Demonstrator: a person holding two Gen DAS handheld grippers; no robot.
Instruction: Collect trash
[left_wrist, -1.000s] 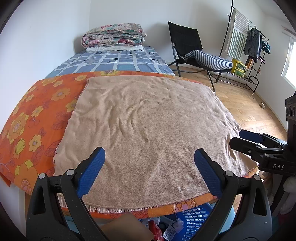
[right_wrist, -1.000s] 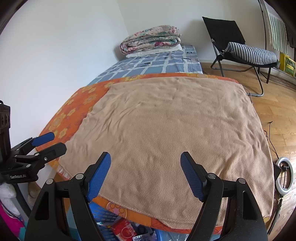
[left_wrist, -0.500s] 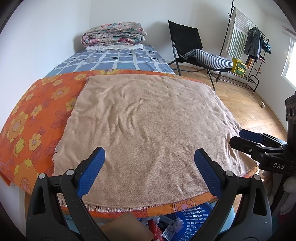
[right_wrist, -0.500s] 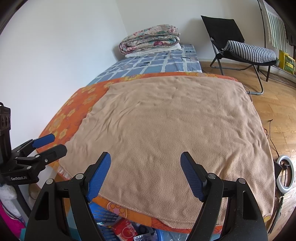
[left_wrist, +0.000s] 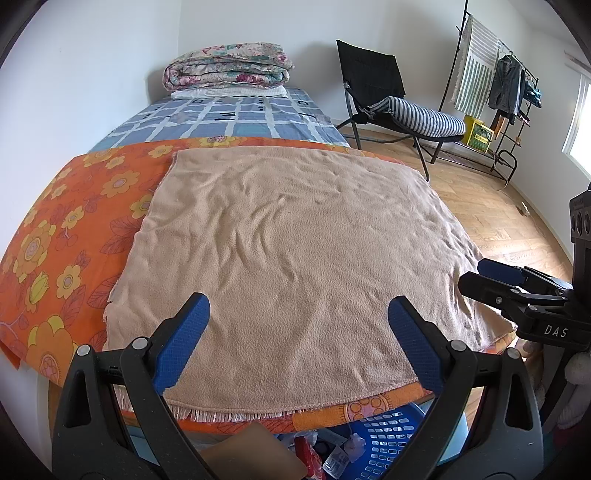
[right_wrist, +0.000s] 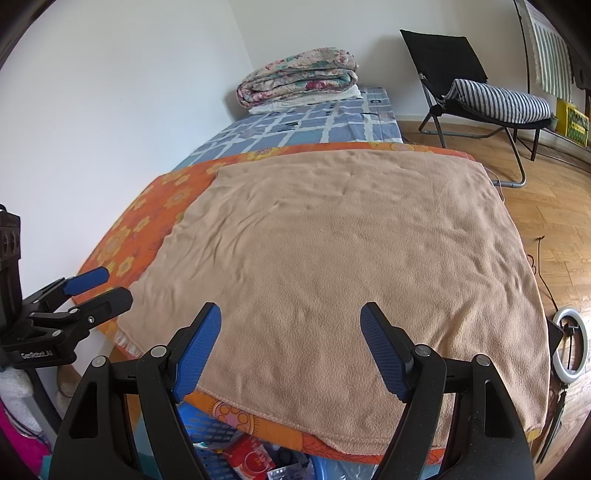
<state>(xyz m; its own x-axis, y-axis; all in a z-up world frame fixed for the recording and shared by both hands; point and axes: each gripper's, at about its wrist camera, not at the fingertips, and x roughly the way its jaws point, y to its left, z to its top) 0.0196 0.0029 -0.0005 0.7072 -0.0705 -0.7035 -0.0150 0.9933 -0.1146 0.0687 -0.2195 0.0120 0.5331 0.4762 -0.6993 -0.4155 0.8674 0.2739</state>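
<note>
Both grippers, left gripper (left_wrist: 297, 325) and right gripper (right_wrist: 290, 334), stay still with jaws spread and empty above the beige blanket (left_wrist: 291, 251), nothing changed, trash (right_wrist: 247, 456) waiting in the blue basket (left_wrist: 384, 437) below.

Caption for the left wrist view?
Open left gripper over a tan blanket; blue basket of trash below.

A blanket (left_wrist: 295, 251) lies on the bed (left_wrist: 236, 118), basket (left_wrist: 384, 439) below.

A matt, fuzzy tan fleece blanket (left_wrist: 295, 258) lies on smooth orange floral cotton-like cloth (left_wrist: 74, 221), beside glossy wooden parquet floor (left_wrist: 491, 206) and a perforated blue plastic basket (left_wrist: 384, 439).
</note>
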